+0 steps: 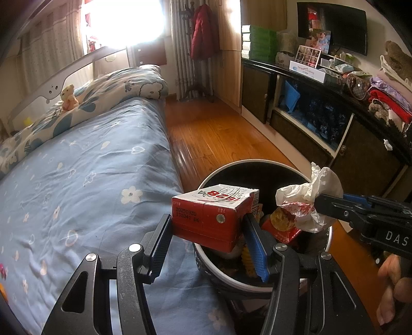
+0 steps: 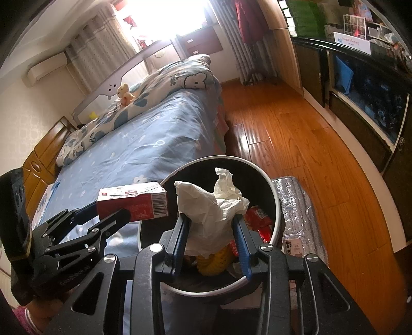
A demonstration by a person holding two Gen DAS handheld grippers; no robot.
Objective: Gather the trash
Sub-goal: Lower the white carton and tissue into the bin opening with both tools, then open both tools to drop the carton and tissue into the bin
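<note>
Left wrist view: bedroom wood floor (image 1: 213, 134), bin (image 1: 257, 165) beside bed (image 1: 90, 159); left gripper (image 1: 208, 226) clamps carton (image 1: 213, 214), right gripper (image 2: 211, 232) wrapper (image 2: 208, 206).

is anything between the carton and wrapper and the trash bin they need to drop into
Nothing visible. The left gripper holds the red drink carton over the near edge of the open bin's white rim, and the right gripper holds the crumpled white wrapper above its mouth. No lid; only trash already lies inside.

Blown-out window (image 1: 123, 23) backlight, fisheye-warped edges
</note>
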